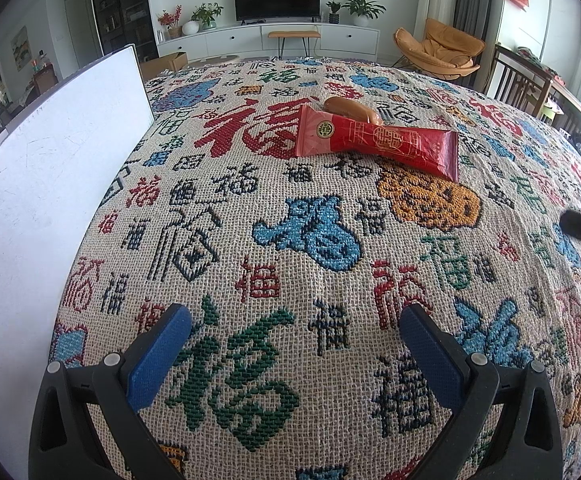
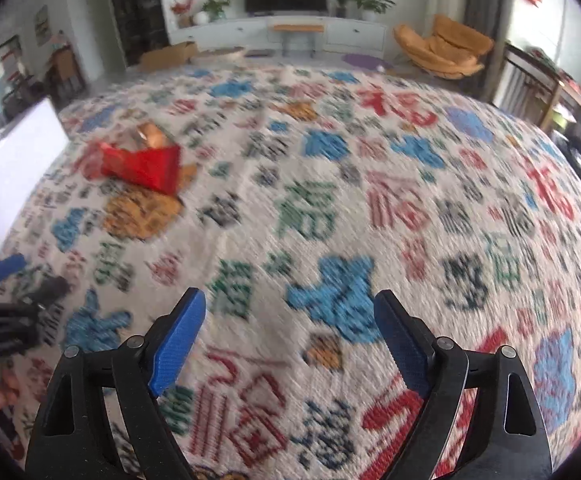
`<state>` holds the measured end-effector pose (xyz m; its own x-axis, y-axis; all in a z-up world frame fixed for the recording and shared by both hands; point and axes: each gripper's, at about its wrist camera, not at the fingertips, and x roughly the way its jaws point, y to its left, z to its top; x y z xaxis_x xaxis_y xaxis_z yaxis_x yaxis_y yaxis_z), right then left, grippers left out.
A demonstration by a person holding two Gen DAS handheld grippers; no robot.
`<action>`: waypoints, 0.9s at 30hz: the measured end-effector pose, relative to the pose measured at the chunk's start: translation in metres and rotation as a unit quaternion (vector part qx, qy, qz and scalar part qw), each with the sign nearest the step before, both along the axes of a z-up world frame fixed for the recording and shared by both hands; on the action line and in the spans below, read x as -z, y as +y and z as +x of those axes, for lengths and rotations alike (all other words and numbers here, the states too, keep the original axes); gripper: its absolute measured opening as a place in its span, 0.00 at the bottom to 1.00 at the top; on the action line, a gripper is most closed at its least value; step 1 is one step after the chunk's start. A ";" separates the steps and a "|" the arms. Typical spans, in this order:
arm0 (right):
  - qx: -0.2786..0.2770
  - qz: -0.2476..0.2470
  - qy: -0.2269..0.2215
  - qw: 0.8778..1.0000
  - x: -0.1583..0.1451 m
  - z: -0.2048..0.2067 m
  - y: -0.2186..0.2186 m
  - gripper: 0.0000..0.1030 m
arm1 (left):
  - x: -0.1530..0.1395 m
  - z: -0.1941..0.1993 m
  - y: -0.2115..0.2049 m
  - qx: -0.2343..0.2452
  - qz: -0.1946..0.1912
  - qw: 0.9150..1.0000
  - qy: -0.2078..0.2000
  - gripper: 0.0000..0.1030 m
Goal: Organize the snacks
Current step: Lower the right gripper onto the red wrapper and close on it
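Note:
A red snack packet (image 1: 378, 145) lies on the patterned tablecloth (image 1: 290, 240), partly over a clear-wrapped brown bun (image 1: 350, 109) behind it. My left gripper (image 1: 296, 324) is open and empty, hovering over the cloth well short of the packet. In the blurred right wrist view the red packet (image 2: 142, 166) and the bun (image 2: 150, 136) lie far left. My right gripper (image 2: 290, 312) is open and empty, far from them. The left gripper (image 2: 6, 292) shows at that view's left edge.
A white box wall (image 1: 50, 200) stands at the left of the table and also shows in the right wrist view (image 2: 14, 160). Behind the table are a TV cabinet (image 1: 274, 36), an orange chair (image 1: 438, 50) and wooden chairs (image 1: 522, 84).

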<state>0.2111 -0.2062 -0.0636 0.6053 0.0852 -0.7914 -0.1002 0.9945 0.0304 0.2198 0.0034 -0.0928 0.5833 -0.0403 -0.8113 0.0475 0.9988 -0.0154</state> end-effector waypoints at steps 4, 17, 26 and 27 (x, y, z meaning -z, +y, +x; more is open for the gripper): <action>-0.125 -0.011 -0.033 0.992 -0.034 0.043 0.057 0.86 | 0.000 0.000 0.000 0.000 0.000 1.000 0.000 1.00; -0.251 -0.165 0.089 0.950 0.024 0.116 0.178 0.68 | 0.000 0.000 0.001 -0.001 -0.003 1.000 -0.001 1.00; -0.175 -0.059 0.148 0.972 -0.006 0.075 0.103 0.17 | 0.000 0.000 0.001 -0.001 -0.002 1.000 -0.001 1.00; -0.163 -0.036 0.153 0.974 -0.011 0.067 0.090 0.17 | 0.000 0.001 0.000 -0.001 -0.002 1.000 -0.001 1.00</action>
<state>0.2777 -0.1167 -0.0526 0.2898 0.1715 -0.9416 -0.4090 0.9117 0.0401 0.2206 0.0037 -0.0925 0.5847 -0.0425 -0.8101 0.0463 0.9987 -0.0190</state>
